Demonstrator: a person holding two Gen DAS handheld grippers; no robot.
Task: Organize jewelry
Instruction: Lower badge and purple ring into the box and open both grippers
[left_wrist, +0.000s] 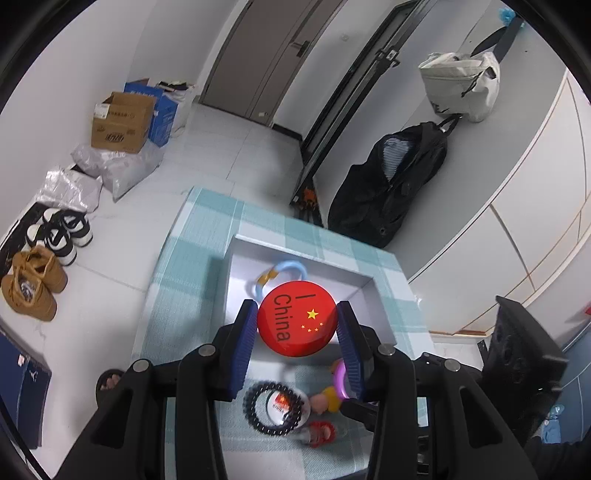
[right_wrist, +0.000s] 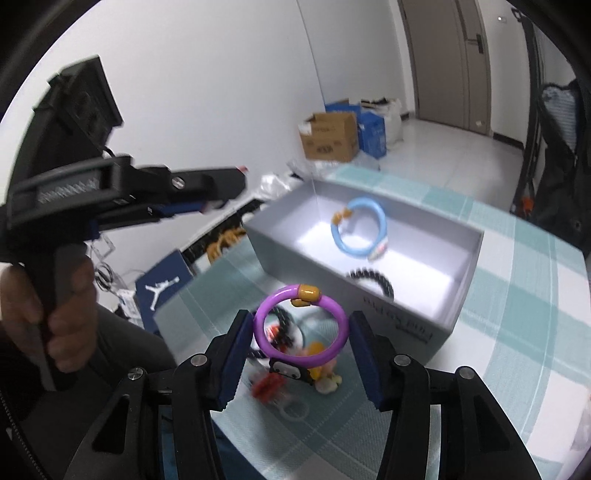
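My left gripper (left_wrist: 297, 325) is shut on a round red "I China" badge (left_wrist: 297, 319) and holds it above the near edge of the grey box (left_wrist: 364, 286). A light blue bracelet (left_wrist: 284, 271) lies inside the box; it also shows in the right wrist view (right_wrist: 360, 230). My right gripper (right_wrist: 301, 328) is shut on a purple bracelet (right_wrist: 301, 325) with an orange clasp, lifted above the checked cloth (right_wrist: 517, 295) in front of the box (right_wrist: 424, 325). A black bead bracelet (left_wrist: 273, 408) lies on a white badge on the cloth. Another black bead bracelet (right_wrist: 371, 278) lies in the box.
Small trinkets lie on the cloth: a yellow and pink figure (left_wrist: 327, 400) and a red piece (left_wrist: 321, 432). The left gripper (right_wrist: 129, 195) shows in the right wrist view. Shoes (left_wrist: 35, 284), cardboard boxes (left_wrist: 123, 122) and bags stand on the floor. A black jacket (left_wrist: 388, 184) hangs at right.
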